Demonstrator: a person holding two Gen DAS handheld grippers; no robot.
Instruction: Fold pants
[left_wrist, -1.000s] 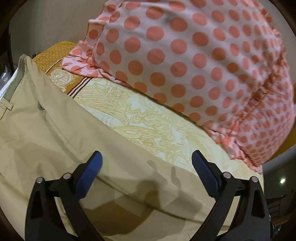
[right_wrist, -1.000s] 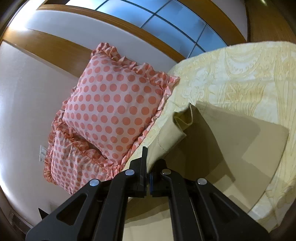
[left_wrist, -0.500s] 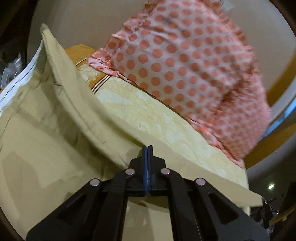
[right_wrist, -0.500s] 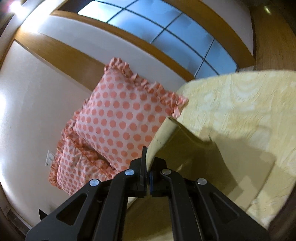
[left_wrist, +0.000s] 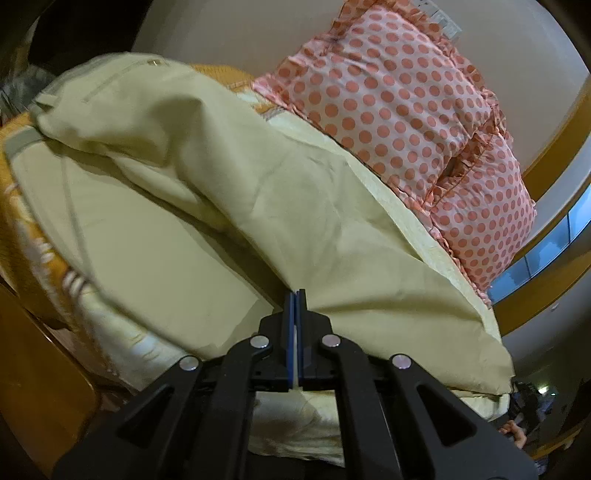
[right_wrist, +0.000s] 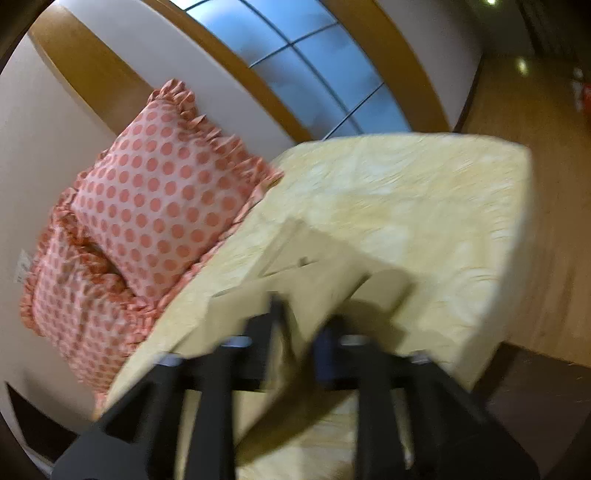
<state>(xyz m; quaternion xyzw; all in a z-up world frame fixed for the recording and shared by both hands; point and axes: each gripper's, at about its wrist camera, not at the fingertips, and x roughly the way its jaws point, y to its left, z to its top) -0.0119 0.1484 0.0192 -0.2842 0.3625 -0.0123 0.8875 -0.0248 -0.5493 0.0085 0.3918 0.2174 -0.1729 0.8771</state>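
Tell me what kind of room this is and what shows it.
Most likely a bedroom. The khaki pants are being folded on a bed with a yellow patterned bedspread, two frilled polka-dot pillows are propped against the wall, and a large wood-framed window is behind them.

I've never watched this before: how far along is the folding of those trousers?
About midway, it seems. Done: the beige pants are doubled over on the bed, near the dotted pillow. In hand: the left gripper pinches a fabric edge, lifted; the right gripper, blurred, appears open over cloth. Left: laying the layer flat and folding smaller.
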